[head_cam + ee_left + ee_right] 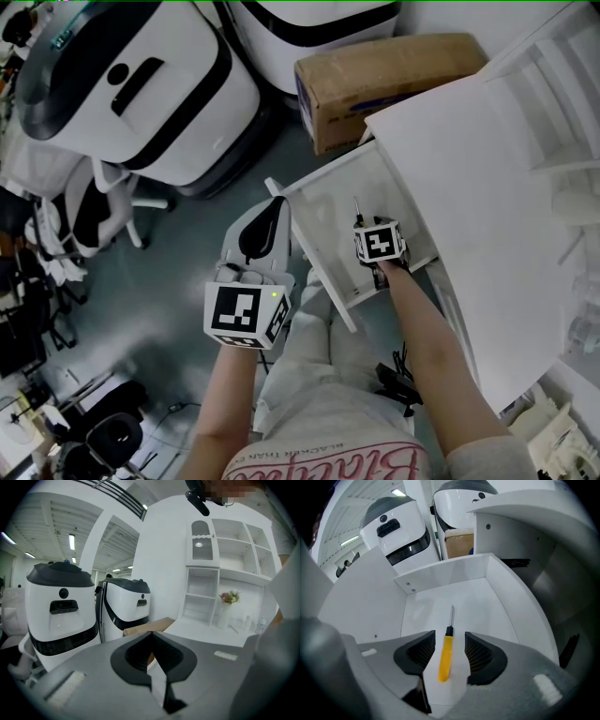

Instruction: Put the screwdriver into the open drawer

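Workshop floor with white robot housings (141, 94) and a cardboard box (384, 80) behind a white desk (487, 187). The desk's open drawer (323, 202) projects from the desk edge toward the person.

**Task object.** The screwdriver (445, 656) lies flat on the drawer floor (497, 606). It is roughly midway between the two long walls and in the half of the drawer nearer the person. Its long axis runs parallel to those walls: the yellow handle is at the near end, and the metal shaft (356, 208) points at the far short wall.

**Right gripper.** The right gripper (361, 225) points steeply down into the drawer, directly over the handle. In the right gripper view its jaws stand wide apart. The handle lies between them and along their line, and neither pad touches it, so the tool appears released and resting on its own.

**Left gripper.** The left gripper (267, 225) is held outside the drawer, beside its outer long wall, over the floor. Its jaws are closed tip to tip on nothing (151, 641), and it takes no part in the work.

**Governing relation.** The right gripper is by far the nearer hand, and the tool lies straight below it. By this reading the placement is complete. A withdrawal straight up along the gripper's own axis should clear the handle and both drawer walls. A sideways drift could nudge the handle, which would probably roll on the smooth floor.
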`<state>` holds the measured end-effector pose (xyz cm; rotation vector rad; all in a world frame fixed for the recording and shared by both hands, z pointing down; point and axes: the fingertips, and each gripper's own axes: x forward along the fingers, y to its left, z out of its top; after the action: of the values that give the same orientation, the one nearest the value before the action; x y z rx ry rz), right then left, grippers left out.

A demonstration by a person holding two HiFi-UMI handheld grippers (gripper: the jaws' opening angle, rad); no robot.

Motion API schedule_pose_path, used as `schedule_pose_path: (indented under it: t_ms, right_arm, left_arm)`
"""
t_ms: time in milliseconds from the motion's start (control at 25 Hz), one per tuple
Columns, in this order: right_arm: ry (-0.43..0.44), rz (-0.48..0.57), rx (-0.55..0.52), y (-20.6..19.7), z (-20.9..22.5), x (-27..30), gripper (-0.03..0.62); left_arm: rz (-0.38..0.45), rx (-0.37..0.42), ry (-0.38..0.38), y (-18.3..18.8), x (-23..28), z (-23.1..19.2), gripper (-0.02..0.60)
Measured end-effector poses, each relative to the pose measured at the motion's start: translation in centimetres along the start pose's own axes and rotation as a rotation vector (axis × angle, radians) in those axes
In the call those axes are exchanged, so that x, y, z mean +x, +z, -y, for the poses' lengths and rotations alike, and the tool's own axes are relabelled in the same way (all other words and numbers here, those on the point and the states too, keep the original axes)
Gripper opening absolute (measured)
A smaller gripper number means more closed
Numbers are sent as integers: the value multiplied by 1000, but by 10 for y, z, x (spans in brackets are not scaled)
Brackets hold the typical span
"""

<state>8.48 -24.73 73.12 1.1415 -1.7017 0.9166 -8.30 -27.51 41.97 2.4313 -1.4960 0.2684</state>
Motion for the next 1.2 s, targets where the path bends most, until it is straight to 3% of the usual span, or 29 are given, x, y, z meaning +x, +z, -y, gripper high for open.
schedule_pose_path:
  t_ms: [240,800,1200]
  right_arm:
    - [-1,16,-2,4,0,-22,199]
    - [59,129,-129,29,-22,-90,192]
    - [56,223,-172,43,-24,-140,115]
  left_arm:
    - [26,4,-1,12,-2,7,15]
    - [80,71,-13,42,0,21,15]
    - [133,85,-9,61,-10,35,15]
